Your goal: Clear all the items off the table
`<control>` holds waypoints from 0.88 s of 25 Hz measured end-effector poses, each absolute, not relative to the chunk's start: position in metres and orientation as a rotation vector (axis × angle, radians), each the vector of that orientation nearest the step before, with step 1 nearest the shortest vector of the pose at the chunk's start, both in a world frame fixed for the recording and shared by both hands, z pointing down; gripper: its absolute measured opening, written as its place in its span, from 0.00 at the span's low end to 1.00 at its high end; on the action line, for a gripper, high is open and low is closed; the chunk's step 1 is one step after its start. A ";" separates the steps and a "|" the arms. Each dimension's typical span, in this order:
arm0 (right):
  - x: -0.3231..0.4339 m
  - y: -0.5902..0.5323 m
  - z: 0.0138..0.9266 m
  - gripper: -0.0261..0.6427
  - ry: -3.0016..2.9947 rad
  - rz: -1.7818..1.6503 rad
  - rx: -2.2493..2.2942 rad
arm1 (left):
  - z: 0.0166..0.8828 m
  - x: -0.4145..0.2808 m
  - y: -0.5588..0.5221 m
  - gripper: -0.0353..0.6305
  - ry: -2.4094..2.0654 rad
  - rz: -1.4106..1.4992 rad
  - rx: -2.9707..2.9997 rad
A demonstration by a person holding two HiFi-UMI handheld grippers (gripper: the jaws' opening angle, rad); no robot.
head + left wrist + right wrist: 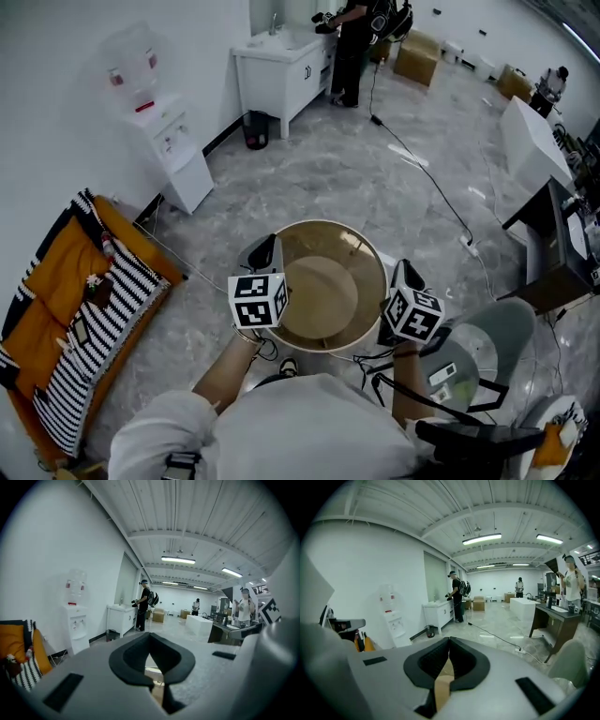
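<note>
The right gripper [449, 641] is clenched, its black jaws pinching a thin tan strip, which appears to be the rim of the round, translucent tan basin [323, 291]. The left gripper [150, 635] is also closed, jaw tips meeting, with a tan edge showing in the gap below them. It probably grips the opposite rim, though that view is dim. The basin hangs between the two grippers, in front of the person's chest and above the grey marbled floor [375, 178]. Each gripper's cube bears black-and-white square markers. The white water dispenser [169, 141] has red labels too small to read.
</note>
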State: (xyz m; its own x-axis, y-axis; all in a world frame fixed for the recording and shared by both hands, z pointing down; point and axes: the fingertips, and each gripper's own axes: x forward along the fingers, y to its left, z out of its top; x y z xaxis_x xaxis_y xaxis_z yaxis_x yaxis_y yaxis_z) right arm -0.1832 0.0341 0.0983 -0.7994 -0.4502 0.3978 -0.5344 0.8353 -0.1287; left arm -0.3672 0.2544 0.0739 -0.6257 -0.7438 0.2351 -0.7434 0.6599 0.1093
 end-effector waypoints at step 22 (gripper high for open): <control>-0.157 0.001 0.119 0.07 -2.655 0.282 0.570 | 0.101 -0.302 0.226 0.06 -2.605 -0.020 1.033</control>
